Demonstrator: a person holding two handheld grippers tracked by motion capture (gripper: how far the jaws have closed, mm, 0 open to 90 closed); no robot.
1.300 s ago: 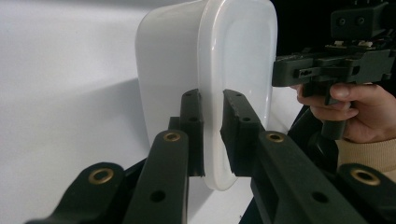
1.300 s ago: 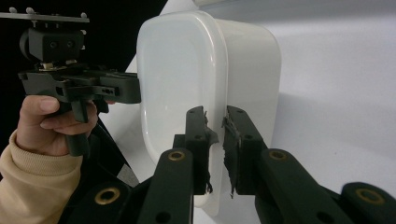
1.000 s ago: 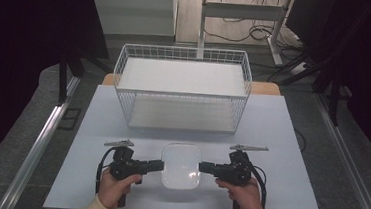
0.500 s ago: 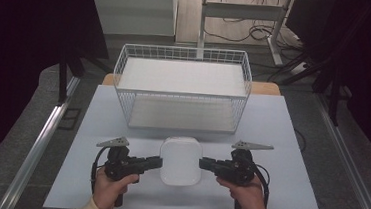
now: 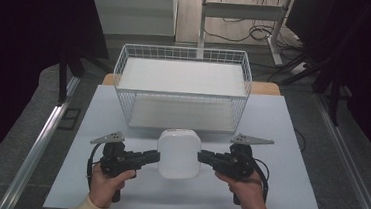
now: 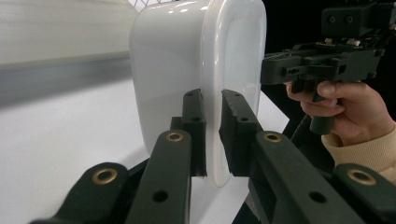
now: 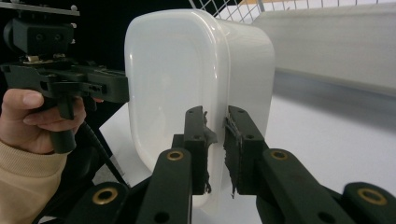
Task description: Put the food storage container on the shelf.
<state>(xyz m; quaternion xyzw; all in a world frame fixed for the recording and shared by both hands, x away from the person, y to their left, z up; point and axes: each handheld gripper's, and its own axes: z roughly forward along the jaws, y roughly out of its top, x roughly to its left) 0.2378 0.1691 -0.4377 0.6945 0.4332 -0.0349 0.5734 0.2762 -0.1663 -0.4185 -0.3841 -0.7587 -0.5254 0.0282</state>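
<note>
Left gripper (image 5: 155,157) clamps the white container (image 5: 179,153) on its rim at the 9 o'clock side in the high view; jaws nearly shut, pinching only the thin rim wall. Left gripper view confirms: both black jaws sit tight on either side of the rim edge (image 6: 212,116), container upright on its side relative to that camera. Right gripper (image 5: 202,157) grips the opposite rim at 3 o'clock, jaws likewise closed onto the rim; right gripper view shows its worn pads (image 7: 205,135) pressing the edge. Container sits level between the two grippers, open side down, over the white table (image 5: 291,143), near its front-centre. Wire basket (image 5: 182,86) stands at 12 o'clock from the container, just behind it, apart. Hands (image 5: 109,181) come in from 6 o'clock.
</note>
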